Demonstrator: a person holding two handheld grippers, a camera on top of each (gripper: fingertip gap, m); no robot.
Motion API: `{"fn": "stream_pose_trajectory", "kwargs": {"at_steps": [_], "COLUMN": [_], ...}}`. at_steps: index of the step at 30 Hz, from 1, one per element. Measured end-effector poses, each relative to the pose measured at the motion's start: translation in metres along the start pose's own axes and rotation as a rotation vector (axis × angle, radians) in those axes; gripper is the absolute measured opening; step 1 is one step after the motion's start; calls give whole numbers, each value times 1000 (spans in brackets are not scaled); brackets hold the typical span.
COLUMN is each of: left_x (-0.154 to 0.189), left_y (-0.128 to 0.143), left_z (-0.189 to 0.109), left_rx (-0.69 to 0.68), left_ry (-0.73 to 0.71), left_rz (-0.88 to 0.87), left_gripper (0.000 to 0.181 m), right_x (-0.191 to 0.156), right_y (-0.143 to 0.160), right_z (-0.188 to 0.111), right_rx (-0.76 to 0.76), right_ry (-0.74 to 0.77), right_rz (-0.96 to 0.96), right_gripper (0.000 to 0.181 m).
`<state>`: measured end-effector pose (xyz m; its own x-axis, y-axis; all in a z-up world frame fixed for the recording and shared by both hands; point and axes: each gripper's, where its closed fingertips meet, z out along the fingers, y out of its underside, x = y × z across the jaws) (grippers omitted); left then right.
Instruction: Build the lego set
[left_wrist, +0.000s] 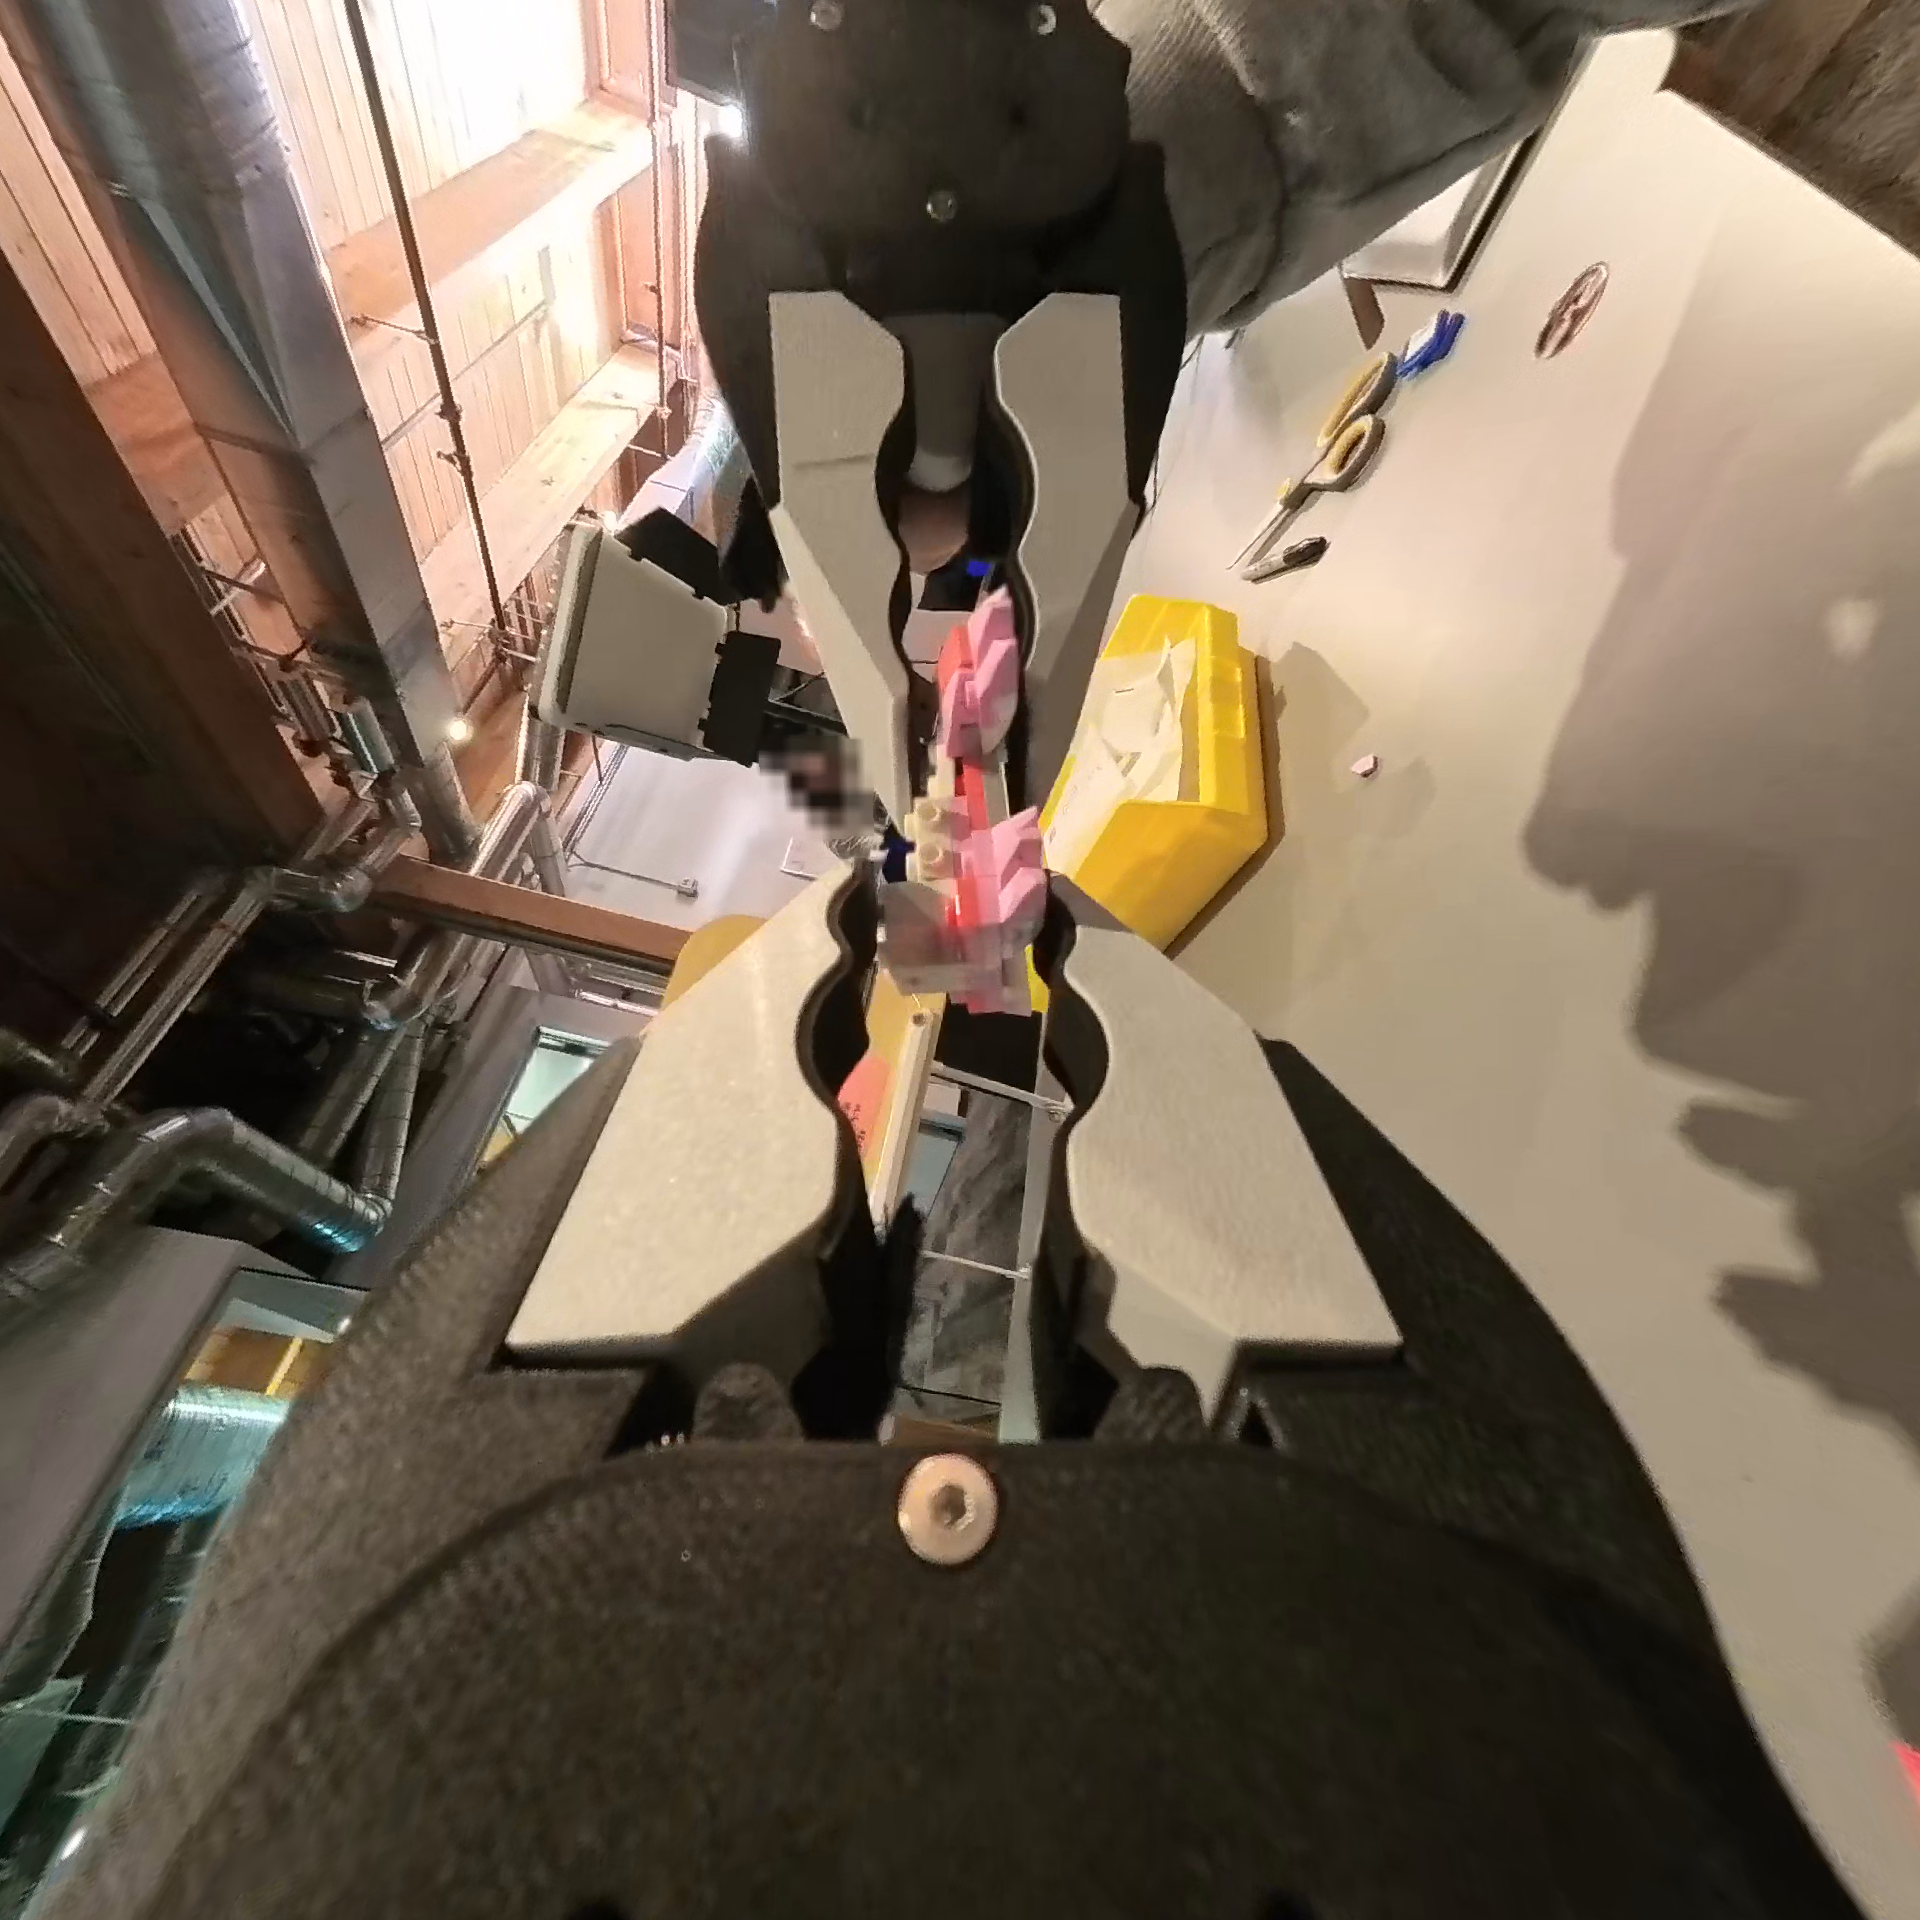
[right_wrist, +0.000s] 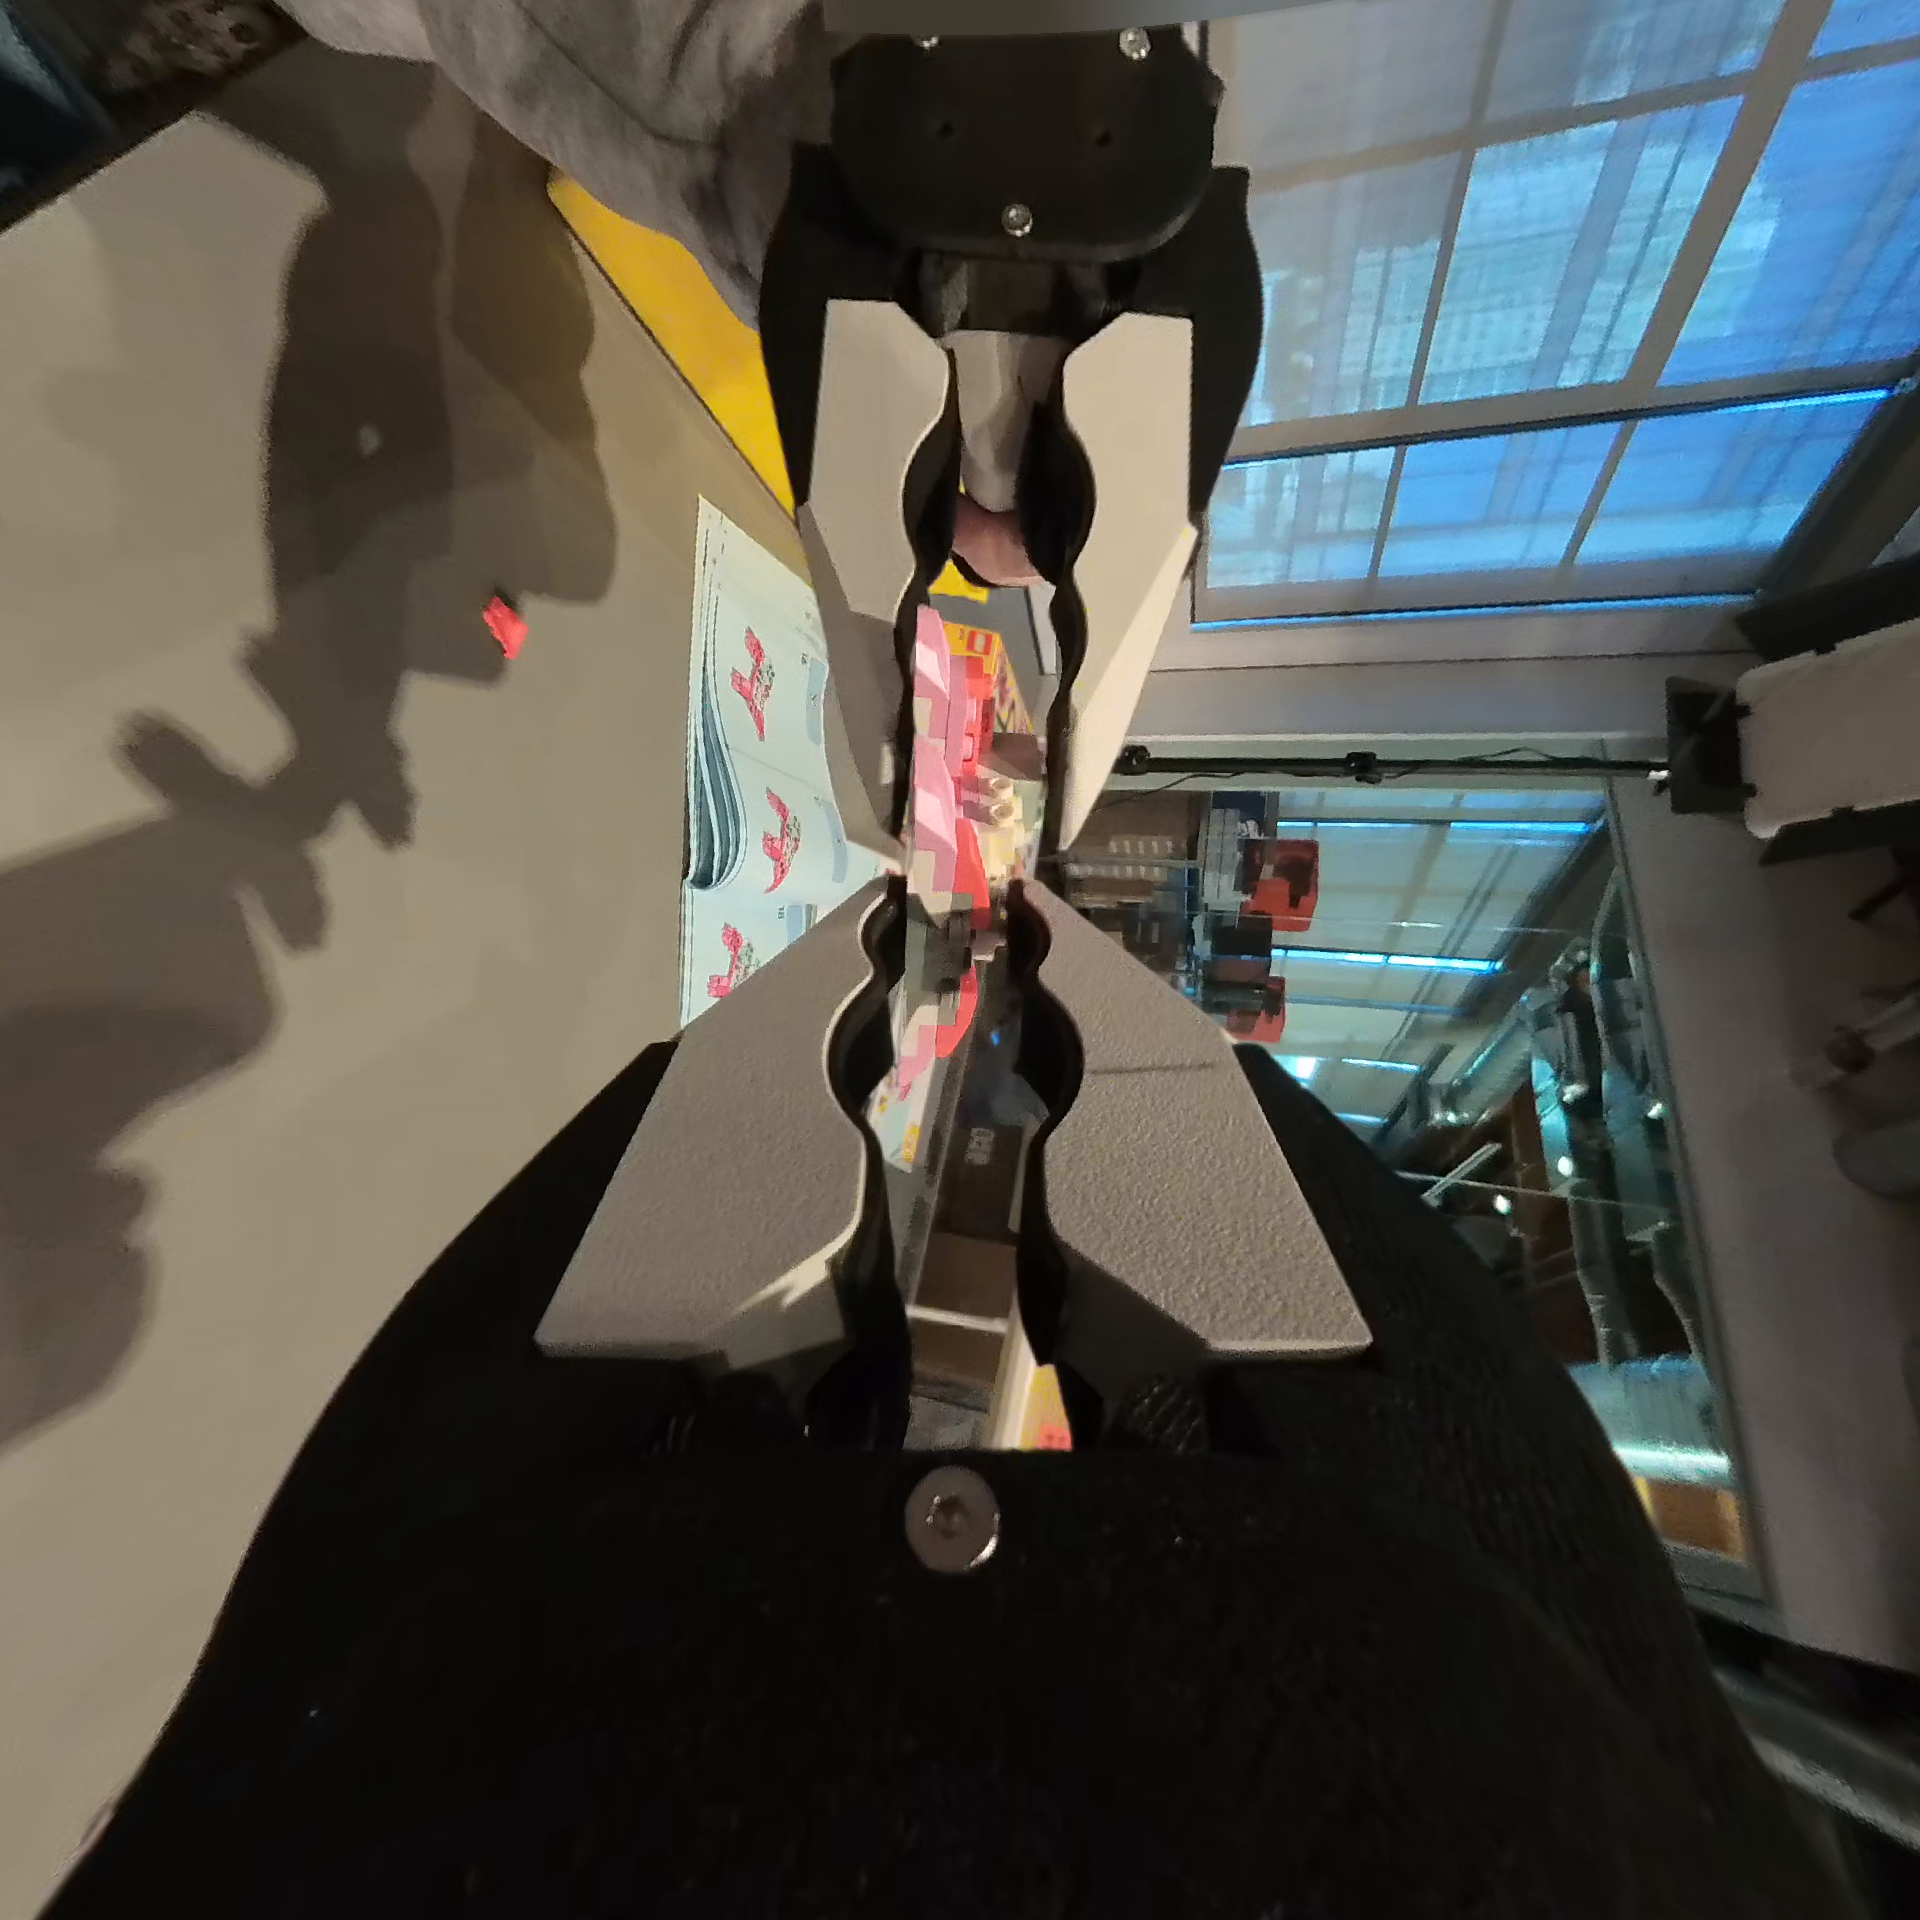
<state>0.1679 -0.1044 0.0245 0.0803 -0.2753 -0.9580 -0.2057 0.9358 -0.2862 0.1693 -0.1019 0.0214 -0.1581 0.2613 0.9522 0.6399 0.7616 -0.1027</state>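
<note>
While both claws met mid-frame | my left claw (left_wrist: 961, 914) and right claw (right_wrist: 951, 894) each clamped the pink model (left_wrist: 987, 883) | I judged squeezing straight, without twisting, best.

I see a pale grey tabletop (left_wrist: 1455, 623) with strong shadows across it. On it stands a yellow bin (left_wrist: 1164, 769) with white papers inside. Farther along lie scissors (left_wrist: 1325, 457) with yellow-grey handles, next to them a black marker (left_wrist: 1283, 559) and a small blue piece (left_wrist: 1439, 338). A tiny pale piece (left_wrist: 1364, 766) lies alone. In my right view, an open instruction booklet (right_wrist: 764, 769) lies flat, and a small red brick (right_wrist: 503, 627) lies apart from it.
</note>
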Motion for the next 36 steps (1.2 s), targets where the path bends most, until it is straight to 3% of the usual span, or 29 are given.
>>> {"fn": "stream_pose_trajectory", "kwargs": {"at_steps": [13, 18, 25, 30, 36], "left_x": [3, -5, -13, -14, -13], "left_y": [-8, -7, -13, -15, -16], "left_z": [1, -1, -5, -8, -7], "left_rx": [-3, 6, 36, 44, 33], "left_ry": [38, -2, -19, -19, -13], "left_rz": [6, -12, -10, 6, 54], "left_gripper": [29, 29, 29, 29, 29], "right_x": [-3, 4, 11, 14, 11], "right_y": [-3, -5, -14, -24, -25], "right_z": [-7, -5, -10, -16, -17], "right_rx": [-42, -29, 28, 96, 84], "right_ry": [-72, -53, -22, -28, -81], "right_rz": [-132, 56, 98, 98, 108], "right_gripper": [16, 18, 31, 14, 14]}}
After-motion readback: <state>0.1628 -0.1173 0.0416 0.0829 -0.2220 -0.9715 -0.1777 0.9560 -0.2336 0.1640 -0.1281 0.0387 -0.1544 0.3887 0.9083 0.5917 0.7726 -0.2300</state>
